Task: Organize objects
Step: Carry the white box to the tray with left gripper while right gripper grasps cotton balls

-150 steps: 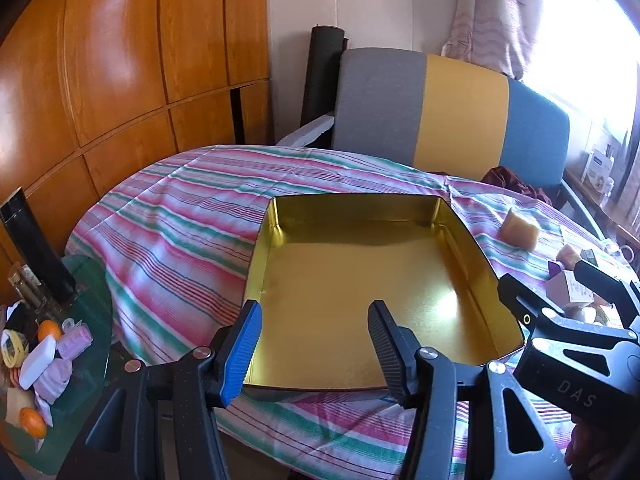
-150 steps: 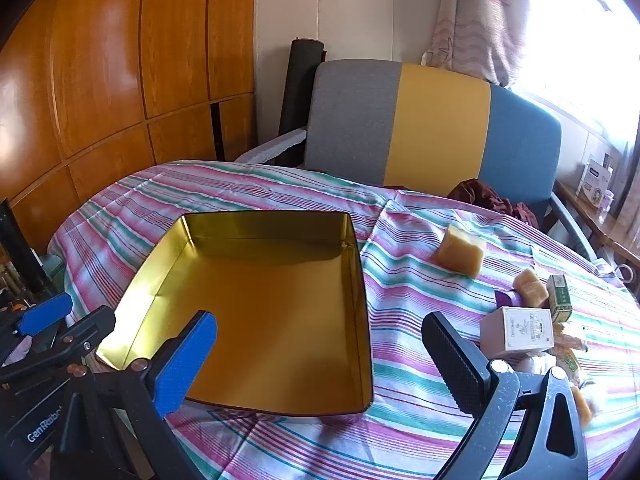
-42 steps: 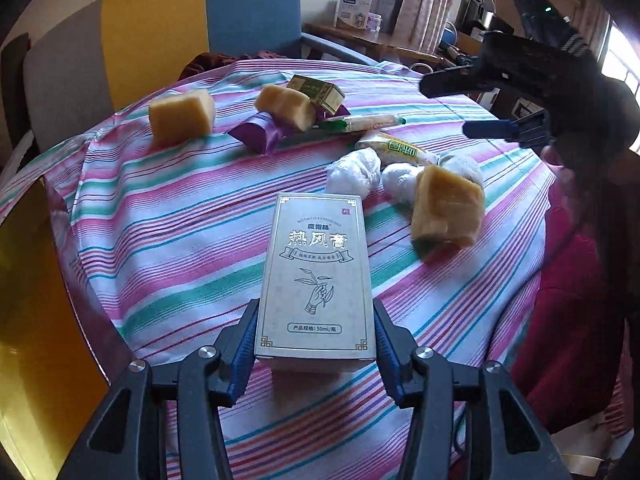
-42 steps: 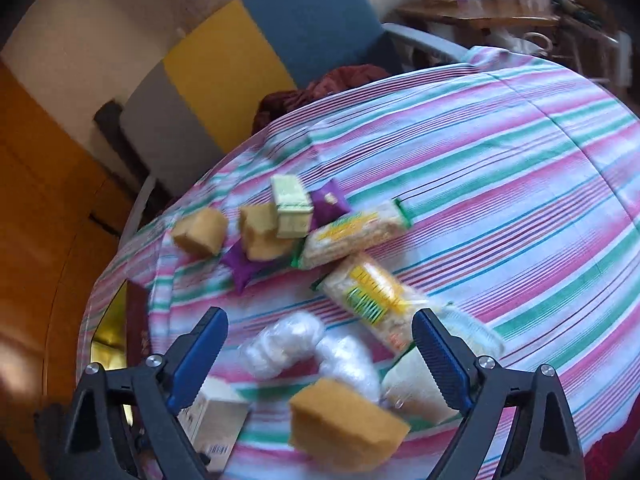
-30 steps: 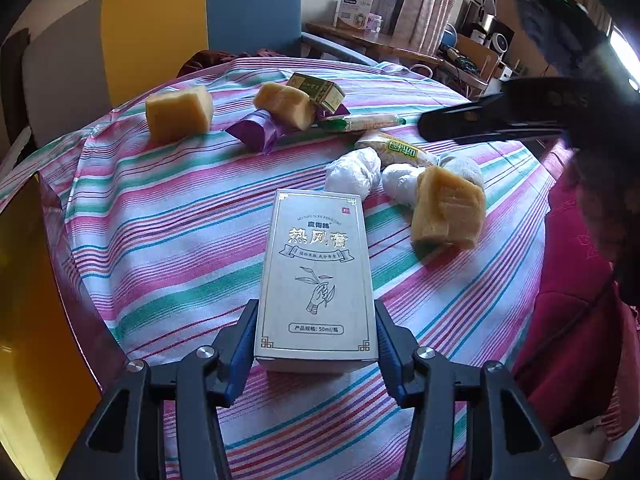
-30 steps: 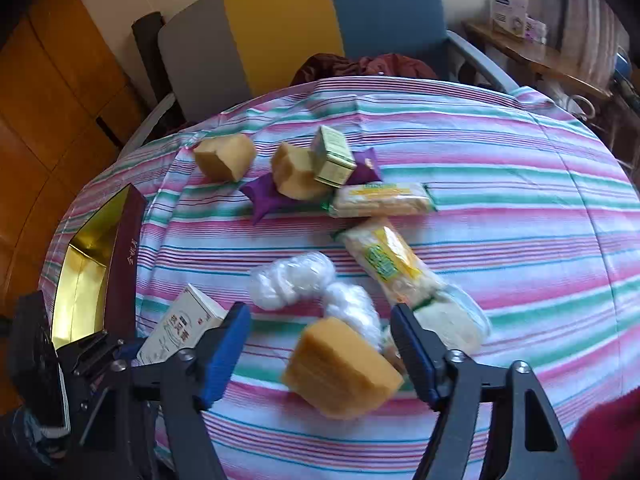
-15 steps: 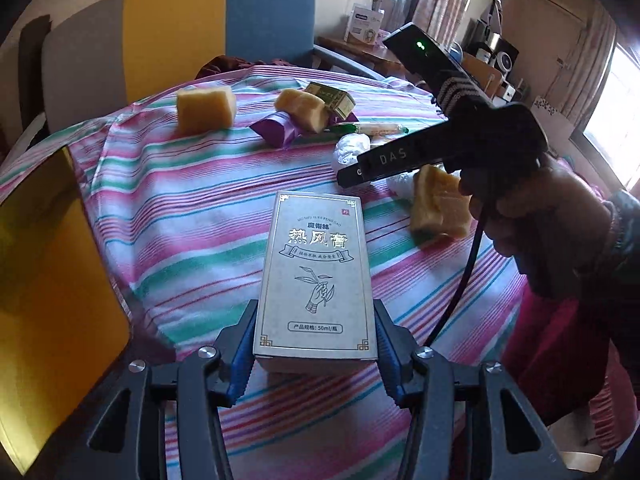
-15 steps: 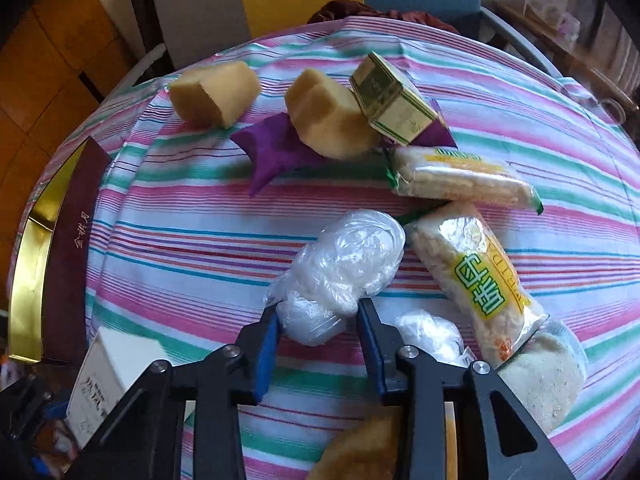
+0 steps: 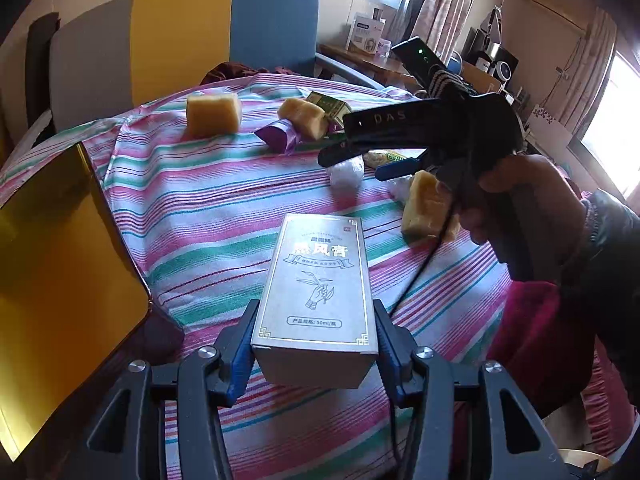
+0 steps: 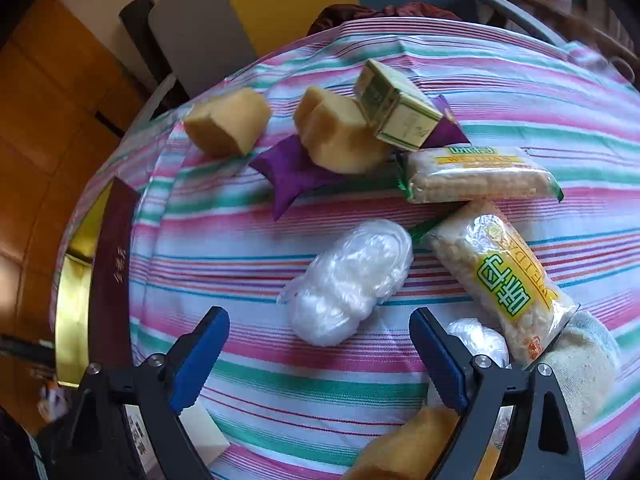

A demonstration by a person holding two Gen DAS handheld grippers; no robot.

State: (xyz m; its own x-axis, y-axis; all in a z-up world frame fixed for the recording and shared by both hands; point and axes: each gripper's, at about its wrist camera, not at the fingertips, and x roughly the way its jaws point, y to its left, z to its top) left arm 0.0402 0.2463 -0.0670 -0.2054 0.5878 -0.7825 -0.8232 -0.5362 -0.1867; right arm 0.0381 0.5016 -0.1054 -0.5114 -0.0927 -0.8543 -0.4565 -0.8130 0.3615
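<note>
Silver box (image 9: pixel 316 284) clamped in my left claw (image 9: pixel 314 344) above the striped desk (image 9: pixel 208 208), gold tray (image 9: pixel 52 272) at far left, white plastic-wrapped bundle (image 10: pixel 352 280) lying just ahead of my right claw (image 10: pixel 320 344), its jaws opening, nothing gripped, snack packets (image 10: pixel 500 276) right.

Past my reach I see a chair (image 9: pixel 180 36) with grey, yellow and blue back panels, a dark red cloth (image 9: pixel 236 70) bunched on its seat. Wooden wall panels (image 10: pixel 44 128) stand to one side. Patterned curtains (image 9: pixel 444 4) hang by a bright window, above a cluttered side table (image 9: pixel 360 58).
</note>
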